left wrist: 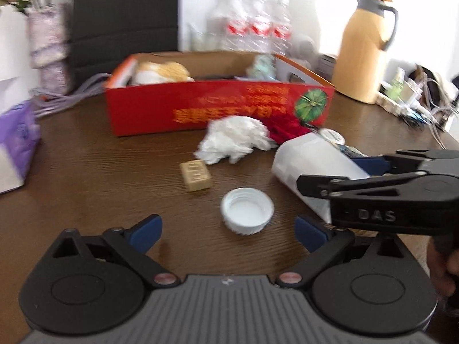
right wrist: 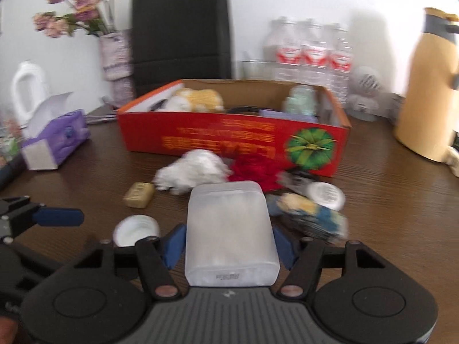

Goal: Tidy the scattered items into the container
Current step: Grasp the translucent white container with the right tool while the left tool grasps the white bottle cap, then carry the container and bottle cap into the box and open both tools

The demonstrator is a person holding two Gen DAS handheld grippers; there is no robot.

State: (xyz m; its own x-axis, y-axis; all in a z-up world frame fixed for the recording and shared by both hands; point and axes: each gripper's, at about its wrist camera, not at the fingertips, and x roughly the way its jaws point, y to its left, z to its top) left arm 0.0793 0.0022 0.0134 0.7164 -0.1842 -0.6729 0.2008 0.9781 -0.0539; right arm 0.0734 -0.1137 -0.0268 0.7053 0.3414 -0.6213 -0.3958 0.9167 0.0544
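A red cardboard box (left wrist: 218, 106) (right wrist: 229, 137) stands at the back of the brown table and holds several items. In front of it lie a crumpled white tissue (left wrist: 233, 139) (right wrist: 195, 170), a tan block (left wrist: 195, 176) (right wrist: 139, 195), a white cap (left wrist: 247, 210) (right wrist: 136, 229), a red crumpled thing (right wrist: 252, 169), a round white lid (right wrist: 325, 195) and a yellow-blue packet (right wrist: 312, 215). My left gripper (left wrist: 228, 229) is open, just short of the cap. My right gripper (right wrist: 229, 243) is shut on a frosted white plastic box (right wrist: 229, 229) (left wrist: 309, 172).
A purple tissue box (right wrist: 54, 140) sits at the left, a vase of flowers (right wrist: 114, 54) and a black bag (right wrist: 180, 34) behind. Water bottles (right wrist: 309, 54) and a tan thermos jug (left wrist: 364, 48) stand at the back right. Cables and clutter (left wrist: 416, 97) lie at the far right.
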